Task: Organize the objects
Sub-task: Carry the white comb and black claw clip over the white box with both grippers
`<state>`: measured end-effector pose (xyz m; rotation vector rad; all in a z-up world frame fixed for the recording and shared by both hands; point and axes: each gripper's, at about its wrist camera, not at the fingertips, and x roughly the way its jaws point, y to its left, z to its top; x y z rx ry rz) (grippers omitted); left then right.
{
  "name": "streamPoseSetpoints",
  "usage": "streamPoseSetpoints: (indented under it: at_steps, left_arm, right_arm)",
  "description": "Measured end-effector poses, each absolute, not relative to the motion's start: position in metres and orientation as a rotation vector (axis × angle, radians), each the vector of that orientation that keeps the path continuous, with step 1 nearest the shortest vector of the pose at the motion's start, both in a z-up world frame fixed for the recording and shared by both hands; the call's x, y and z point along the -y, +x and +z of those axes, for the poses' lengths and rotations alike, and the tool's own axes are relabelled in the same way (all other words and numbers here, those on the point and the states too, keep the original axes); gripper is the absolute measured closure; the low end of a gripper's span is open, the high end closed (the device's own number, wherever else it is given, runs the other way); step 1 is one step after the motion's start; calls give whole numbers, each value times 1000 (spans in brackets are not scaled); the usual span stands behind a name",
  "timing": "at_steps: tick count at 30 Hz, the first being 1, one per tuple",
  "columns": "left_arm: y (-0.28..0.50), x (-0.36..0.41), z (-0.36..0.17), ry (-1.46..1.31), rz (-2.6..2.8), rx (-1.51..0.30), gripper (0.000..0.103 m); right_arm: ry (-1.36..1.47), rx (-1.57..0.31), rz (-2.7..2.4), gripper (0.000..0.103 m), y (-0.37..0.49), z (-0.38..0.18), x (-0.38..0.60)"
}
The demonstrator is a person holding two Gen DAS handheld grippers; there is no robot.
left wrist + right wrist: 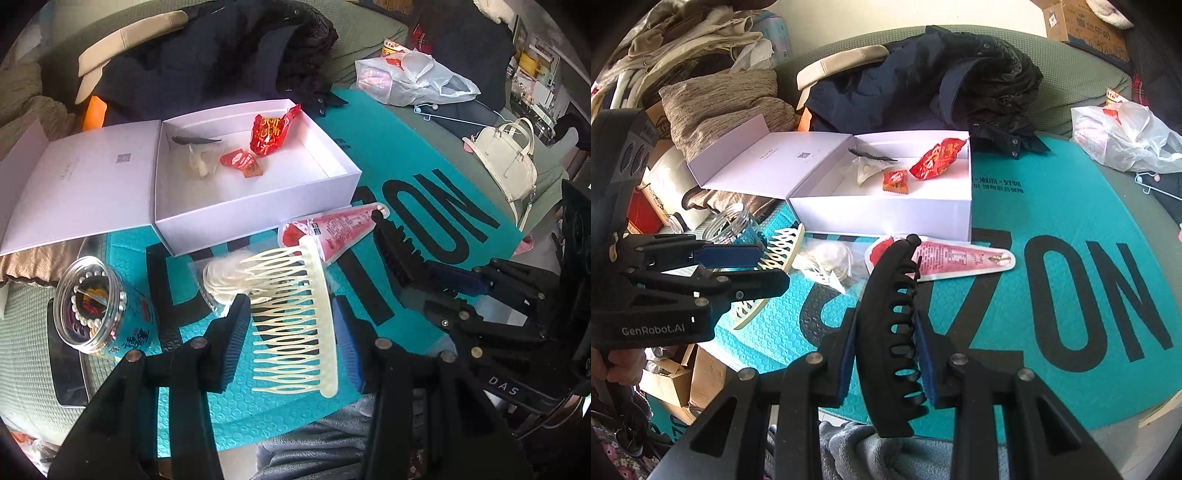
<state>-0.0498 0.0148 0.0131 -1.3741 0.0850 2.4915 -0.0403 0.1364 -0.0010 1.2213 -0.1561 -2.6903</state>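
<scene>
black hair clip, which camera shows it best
The right wrist view: the black hair clip fills the centre, teeth visible, clamped in the right gripper. The left wrist view shows it only at the right side, foreshortened, behind the cream comb.

A lived-in home: a dark jacket [945, 81] lies heaped at the far side of a green-covered bed [1082, 77], beside a brown cushion [727, 107]. To the right sit a white handbag [508, 158] and plastic shopping bag [413, 79]; cardboard boxes [1086, 26] stand beyond.
</scene>
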Motion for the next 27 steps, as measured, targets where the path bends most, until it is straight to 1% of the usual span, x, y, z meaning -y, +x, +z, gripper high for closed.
streamPoseSetpoints:
  at_steps: [14, 27]
  left_arm:
    - [-102, -17, 35, -1335, 2460, -112, 59]
    - [-157, -4, 31, -1353, 2466, -126, 59]
  right_arm:
    - [1184, 154, -2705, 73, -68, 23, -135]
    - [1166, 165, -2693, 73, -110, 26, -126]
